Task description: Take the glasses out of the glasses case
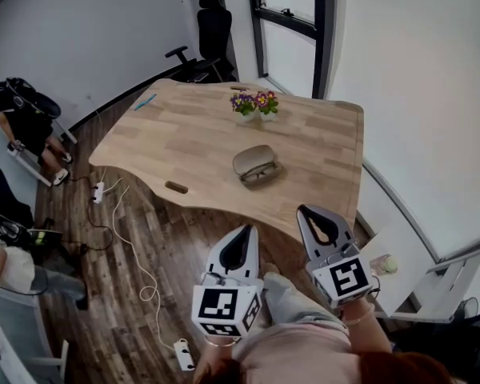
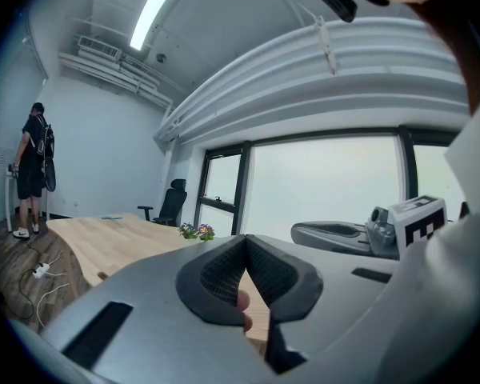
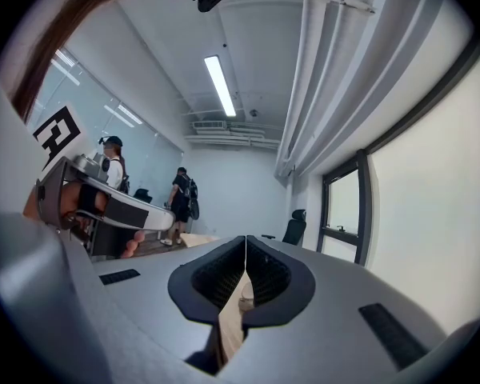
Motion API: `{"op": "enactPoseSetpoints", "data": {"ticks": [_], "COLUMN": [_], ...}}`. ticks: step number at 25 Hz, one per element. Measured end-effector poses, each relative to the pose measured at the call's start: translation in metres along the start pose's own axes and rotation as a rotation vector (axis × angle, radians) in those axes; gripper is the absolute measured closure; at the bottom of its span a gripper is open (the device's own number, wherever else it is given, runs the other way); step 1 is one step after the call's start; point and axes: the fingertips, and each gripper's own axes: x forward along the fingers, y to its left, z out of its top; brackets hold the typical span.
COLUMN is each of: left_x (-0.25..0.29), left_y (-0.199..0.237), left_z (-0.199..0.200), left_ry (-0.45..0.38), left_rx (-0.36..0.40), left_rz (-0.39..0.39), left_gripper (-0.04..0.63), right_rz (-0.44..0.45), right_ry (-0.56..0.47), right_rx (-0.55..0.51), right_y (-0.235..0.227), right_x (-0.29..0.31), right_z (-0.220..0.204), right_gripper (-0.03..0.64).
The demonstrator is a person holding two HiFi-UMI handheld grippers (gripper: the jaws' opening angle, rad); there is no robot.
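Jaws of the left gripper (image 1: 245, 230) were closed, pads meeting at the tips, with nothing between them. Jaws of the right gripper (image 1: 306, 213) were likewise closed and empty. Both grippers were held off the near edge of the wooden surface (image 1: 184, 134), over the floor, well apart from the glasses case (image 1: 252, 158). The case lay open on the surface, ahead of both grippers. The glasses (image 1: 262, 173) rested in its nearer half. Beyond the case stood a small flower pot (image 1: 254, 104). Left of the case, by the near edge, lay a small dark object (image 1: 176, 187). An office chair (image 1: 212, 34) stood far beyond the case.
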Motion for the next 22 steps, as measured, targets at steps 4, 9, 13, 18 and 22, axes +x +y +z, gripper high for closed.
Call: {"op": "enactPoseSetpoints", "data": {"ticks": [4,9,13,18,22], "left_x": [0.029,0.065,0.090,0.114,0.131], "left_y": [0.020,0.043,0.056,0.075,0.088], "left_z": [0.006,0.012,0.013,0.001,-0.007], "left_ry": [0.006,0.012,0.020,0.047,0.061], "left_rx": [0.001,-0.004,-0.013,-0.024,-0.035], "left_rz": [0.004,0.012,0.009,0.029,0.044], "left_gripper": [0.595,0.595,0.595,0.595,0.595], "right_rz": [0.004,0.012,0.022,0.057,0.098], "right_ry": [0.015,0.038,0.070,0.104,0.146], "right_rx": [-0.002,-0.004,-0.024,-0.062,-0.088], "right_y": [-0.014,-0.033,-0.047,-0.057,-0.063], "right_x": [0.033,0.071,0.099,0.131,0.154], "right_z": [-0.006,-0.014,-0.021,-0.030,-0.044], "right_gripper": [0.615,0.615,0.615,0.615,0.615]}}
